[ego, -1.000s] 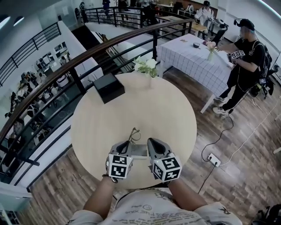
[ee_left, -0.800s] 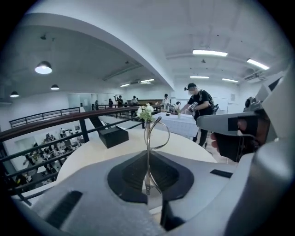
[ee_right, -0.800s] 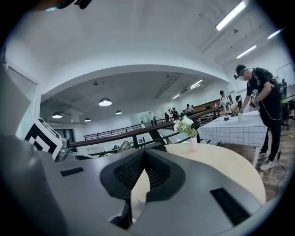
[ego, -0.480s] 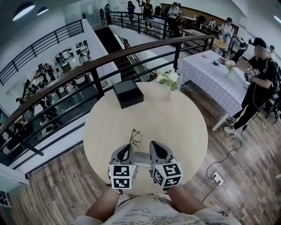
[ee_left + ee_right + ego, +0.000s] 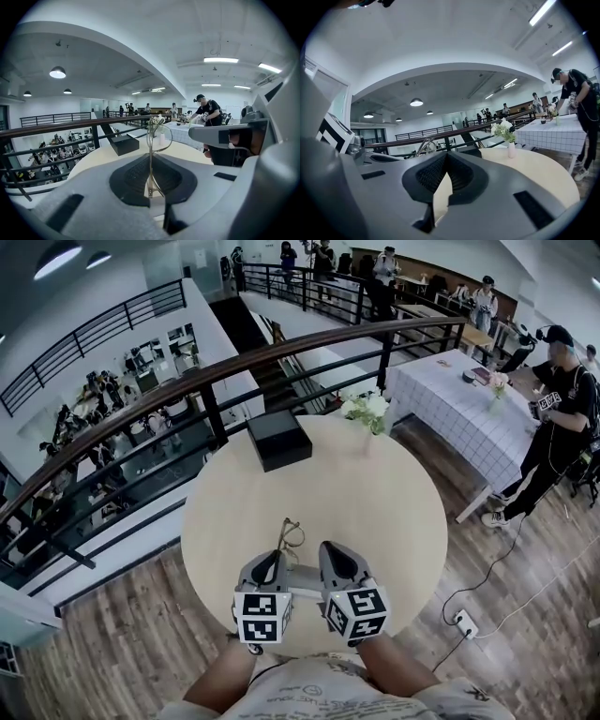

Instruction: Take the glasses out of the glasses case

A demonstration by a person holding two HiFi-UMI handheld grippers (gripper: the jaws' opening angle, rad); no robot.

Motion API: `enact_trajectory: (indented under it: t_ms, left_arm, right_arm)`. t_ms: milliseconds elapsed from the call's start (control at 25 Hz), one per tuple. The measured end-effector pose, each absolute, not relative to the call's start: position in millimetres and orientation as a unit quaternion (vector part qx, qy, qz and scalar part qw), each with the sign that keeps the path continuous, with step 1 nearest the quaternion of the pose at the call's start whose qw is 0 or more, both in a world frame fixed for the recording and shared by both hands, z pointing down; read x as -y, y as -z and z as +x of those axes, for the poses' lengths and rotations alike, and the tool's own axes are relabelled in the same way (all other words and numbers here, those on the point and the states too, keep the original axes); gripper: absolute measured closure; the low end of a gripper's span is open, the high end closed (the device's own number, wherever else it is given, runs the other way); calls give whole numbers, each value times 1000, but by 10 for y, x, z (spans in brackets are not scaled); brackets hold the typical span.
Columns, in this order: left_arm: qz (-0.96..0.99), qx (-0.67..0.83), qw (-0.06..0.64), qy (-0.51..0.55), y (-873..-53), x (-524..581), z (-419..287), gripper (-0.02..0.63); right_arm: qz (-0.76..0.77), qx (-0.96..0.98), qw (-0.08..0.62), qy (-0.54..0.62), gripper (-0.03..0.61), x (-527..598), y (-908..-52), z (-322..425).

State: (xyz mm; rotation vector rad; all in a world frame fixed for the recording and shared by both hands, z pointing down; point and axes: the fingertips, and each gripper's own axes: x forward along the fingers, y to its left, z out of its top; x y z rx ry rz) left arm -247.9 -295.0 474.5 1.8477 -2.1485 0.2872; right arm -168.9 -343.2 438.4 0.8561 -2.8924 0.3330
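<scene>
**Holding the glasses by one thin arm**

The left gripper point(image 5: 274, 559) is pinched tight on the glasses point(image 5: 289, 532). Its two dark pads squeeze one thin metal arm, and the round lenses stick out past the tips, up over the table point(image 5: 375, 493).

The right gripper point(image 5: 330, 551) sits close beside it. Its jaws are pressed together at the tips, and nothing is between them.

The pale glasses case point(image 5: 302, 570) lies on the round table between the two grippers, near the person's edge. The glasses are out in front of the case, not inside it.

On the far side of the table sit a black box point(image 5: 278, 439) and a little vase of white flowers point(image 5: 367, 411), well apart from the grippers.
</scene>
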Motion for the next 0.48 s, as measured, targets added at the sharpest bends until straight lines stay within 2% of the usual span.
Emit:
enact_trajectory:
  t_ms: [480]
  left_arm:
    - [640,744,170,-93,-5048,3218,-2601,589]
  right_arm:
    - [281,951,61,-111,565,3760,-4653,-1749]
